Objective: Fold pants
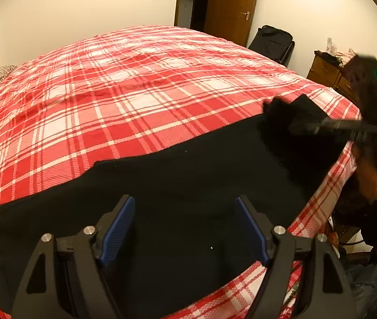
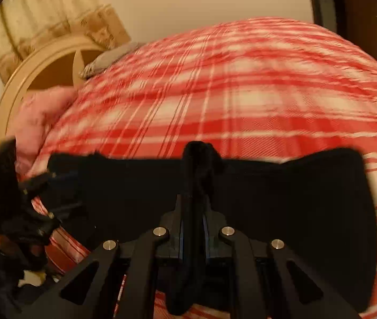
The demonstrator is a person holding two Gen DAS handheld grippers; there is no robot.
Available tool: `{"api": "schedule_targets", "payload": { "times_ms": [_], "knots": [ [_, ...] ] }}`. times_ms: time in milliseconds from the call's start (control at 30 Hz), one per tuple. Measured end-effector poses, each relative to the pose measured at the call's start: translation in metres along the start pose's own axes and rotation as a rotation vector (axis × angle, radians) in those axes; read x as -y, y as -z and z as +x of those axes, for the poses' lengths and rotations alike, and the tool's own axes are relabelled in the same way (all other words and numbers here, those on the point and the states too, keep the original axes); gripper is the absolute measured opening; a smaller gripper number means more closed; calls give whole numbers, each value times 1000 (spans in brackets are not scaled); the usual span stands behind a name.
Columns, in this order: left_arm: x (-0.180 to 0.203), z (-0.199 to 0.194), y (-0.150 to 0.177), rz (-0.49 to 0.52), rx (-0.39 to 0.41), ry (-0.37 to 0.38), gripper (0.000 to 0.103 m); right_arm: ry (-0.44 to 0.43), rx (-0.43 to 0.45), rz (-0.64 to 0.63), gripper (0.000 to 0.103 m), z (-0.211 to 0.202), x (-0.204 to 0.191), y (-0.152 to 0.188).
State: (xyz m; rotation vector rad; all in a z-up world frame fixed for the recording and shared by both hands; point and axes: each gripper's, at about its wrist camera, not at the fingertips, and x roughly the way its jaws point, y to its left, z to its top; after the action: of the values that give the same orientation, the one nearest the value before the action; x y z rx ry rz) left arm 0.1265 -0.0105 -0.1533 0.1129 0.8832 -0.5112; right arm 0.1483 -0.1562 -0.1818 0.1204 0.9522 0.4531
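Black pants [image 1: 177, 180] lie spread across the near edge of a bed with a red and white plaid cover [image 1: 135, 85]. My left gripper [image 1: 185, 226] is open above the pants, blue pads apart, holding nothing. My right gripper [image 2: 192, 212] is shut on a bunched fold of the pants [image 2: 281, 194] and lifts it off the bed. In the left wrist view the right gripper [image 1: 294, 126] shows at the right, pinching the raised black cloth. In the right wrist view the left gripper [image 2: 53, 188] shows at the left edge, blurred.
A wooden door [image 1: 231, 8] and a dark doorway stand beyond the bed. A black bag [image 1: 272, 42] and a wooden dresser [image 1: 326, 71] are at the right. A curved headboard [image 2: 37, 66] and pink pillow [image 2: 42, 117] are at the bed's left end.
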Motion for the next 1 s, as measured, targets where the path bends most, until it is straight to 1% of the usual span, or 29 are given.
{"api": "schedule_targets", "payload": {
  "times_ms": [33,67,133,200,267,333,367,400,467,500,600,633,667,700,733,767,867,1000],
  "knots": [
    [0,2,-1,-3,-4,-1,80,-18,-24,-20,41,4,-3,3],
    [0,2,-2,-5,-5,3,80,-47,-26,-38,60,1,-5,7],
    [1,1,-2,-4,-2,9,80,-84,4,-50,61,-14,-2,14],
    [3,0,-4,1,1,9,80,-80,31,-55,61,-31,2,20],
    [3,1,-4,-3,1,9,80,-27,55,-57,61,-46,8,27],
    [5,4,-5,-6,-2,10,80,73,61,-88,61,-55,8,33],
    [7,5,-6,-4,-5,12,80,88,57,-109,60,-55,4,36],
    [10,7,-7,0,-8,15,80,84,45,-134,59,-53,-2,39],
    [18,10,-11,9,-12,30,80,76,18,-162,49,-44,-10,39],
    [20,10,-12,11,-11,36,80,84,3,-182,47,-37,-15,42],
    [28,9,-18,29,-3,43,80,119,-32,-261,46,-14,-31,49],
    [30,9,-20,31,-2,46,80,124,-42,-268,46,-9,-33,51],
    [31,10,-22,33,-1,49,80,141,-44,-272,42,-5,-33,52],
    [33,11,-24,37,-1,50,80,185,-36,-284,34,-3,-33,53],
    [36,13,-26,45,-1,52,80,200,-31,-288,19,-3,-32,53],
    [38,16,-28,57,-3,53,80,190,-25,-276,10,-7,-28,52],
    [42,25,-31,52,-18,56,80,160,-1,-251,10,-23,-25,50],
    [47,26,-29,50,-22,66,80,135,20,-301,9,-41,-40,55]
  ]
}}
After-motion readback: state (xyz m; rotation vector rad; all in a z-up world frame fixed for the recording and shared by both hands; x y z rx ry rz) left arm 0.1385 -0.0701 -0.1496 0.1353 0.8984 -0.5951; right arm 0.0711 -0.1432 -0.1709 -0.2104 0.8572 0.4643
